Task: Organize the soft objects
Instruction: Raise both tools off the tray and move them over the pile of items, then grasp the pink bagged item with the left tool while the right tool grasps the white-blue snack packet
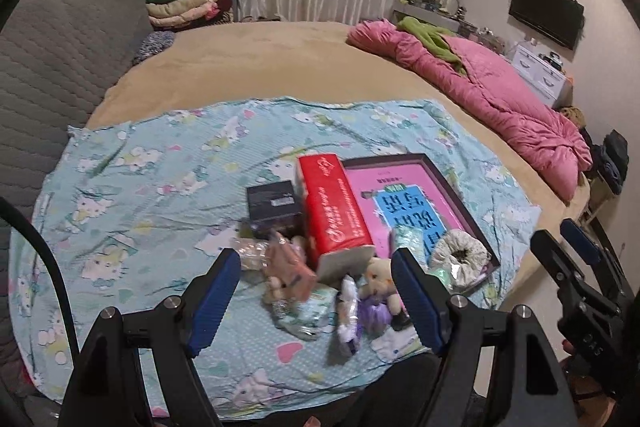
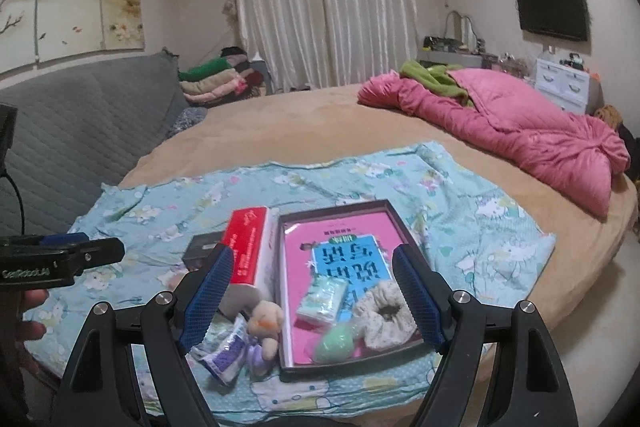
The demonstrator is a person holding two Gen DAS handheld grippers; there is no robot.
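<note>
Nearest the lens, the left tongs [image 1: 316,291] hang open and empty above a heap of soft things: a small plush bear [image 1: 380,277] in a purple dress, a purple-and-white packet [image 1: 347,311] and a brown plush toy [image 1: 290,267]. The right tongs [image 2: 313,295], also wide and empty, hover over a dark tray [image 2: 394,217] holding a scrunchie [image 2: 386,311], a green ball [image 2: 334,343] and a tissue pack [image 2: 322,297]. Between both tongs' targets lies a red box [image 2: 248,247] on the blue sheet [image 1: 140,187].
</note>
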